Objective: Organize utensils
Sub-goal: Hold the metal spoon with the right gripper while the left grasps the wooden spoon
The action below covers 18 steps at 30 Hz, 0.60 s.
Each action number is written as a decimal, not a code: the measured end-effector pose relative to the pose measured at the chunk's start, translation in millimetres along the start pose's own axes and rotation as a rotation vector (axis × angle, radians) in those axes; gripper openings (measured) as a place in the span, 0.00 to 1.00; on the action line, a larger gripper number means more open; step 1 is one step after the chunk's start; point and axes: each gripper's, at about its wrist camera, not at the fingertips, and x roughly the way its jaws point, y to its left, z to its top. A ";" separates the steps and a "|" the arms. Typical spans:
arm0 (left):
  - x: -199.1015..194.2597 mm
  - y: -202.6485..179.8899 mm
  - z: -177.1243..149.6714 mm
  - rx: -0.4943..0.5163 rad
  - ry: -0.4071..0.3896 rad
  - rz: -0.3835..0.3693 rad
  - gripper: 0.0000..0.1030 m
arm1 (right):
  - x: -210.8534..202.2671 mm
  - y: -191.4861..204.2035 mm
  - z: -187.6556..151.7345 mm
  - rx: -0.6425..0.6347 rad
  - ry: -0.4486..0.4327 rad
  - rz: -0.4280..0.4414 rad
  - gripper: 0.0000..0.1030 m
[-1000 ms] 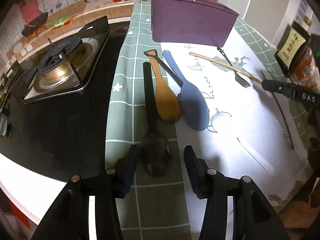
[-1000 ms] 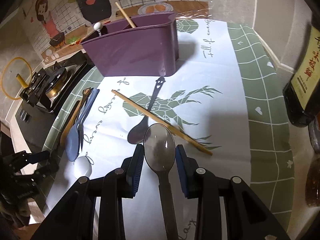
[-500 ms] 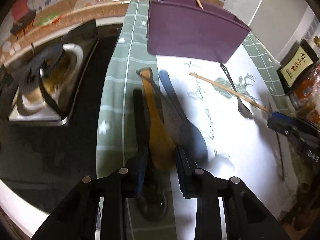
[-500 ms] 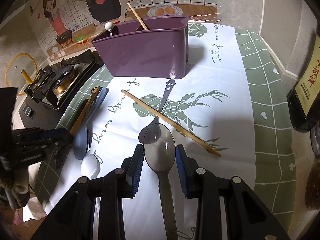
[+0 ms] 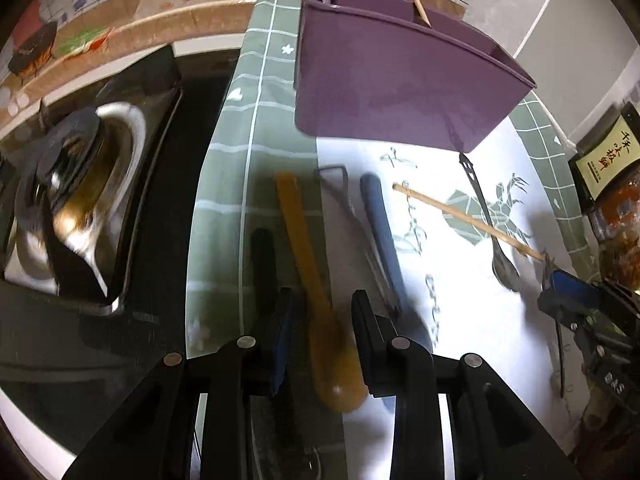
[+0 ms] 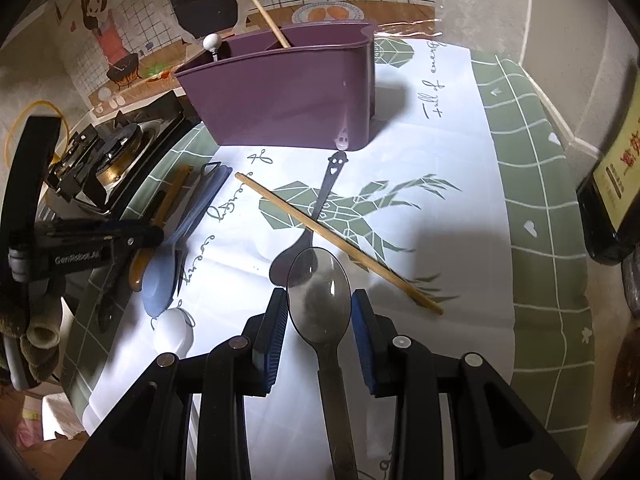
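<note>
Wooden spoon (image 5: 316, 280) lies on the cloth (image 5: 224, 184) lengthwise between the left gripper (image 5: 320, 344)'s narrowed jaws, handle toward the purple holder (image 5: 400, 88), grip unclear, while the right gripper (image 6: 319, 312) clamps a clear spoon (image 6: 319, 292).

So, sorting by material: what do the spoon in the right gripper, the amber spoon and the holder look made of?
Spoon in the right gripper: likely smoky translucent plastic; the pattern shows through the glossy bowl. Amber spoon: probably wood or amber plastic; blur leaves it open. Purple holder: moulded plastic, smooth semi-gloss walls.
</note>
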 end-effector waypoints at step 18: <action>-80.3 -10.3 -9.2 -0.003 -0.224 -0.078 0.10 | -40.5 -8.8 21.6 0.061 -0.109 0.088 0.29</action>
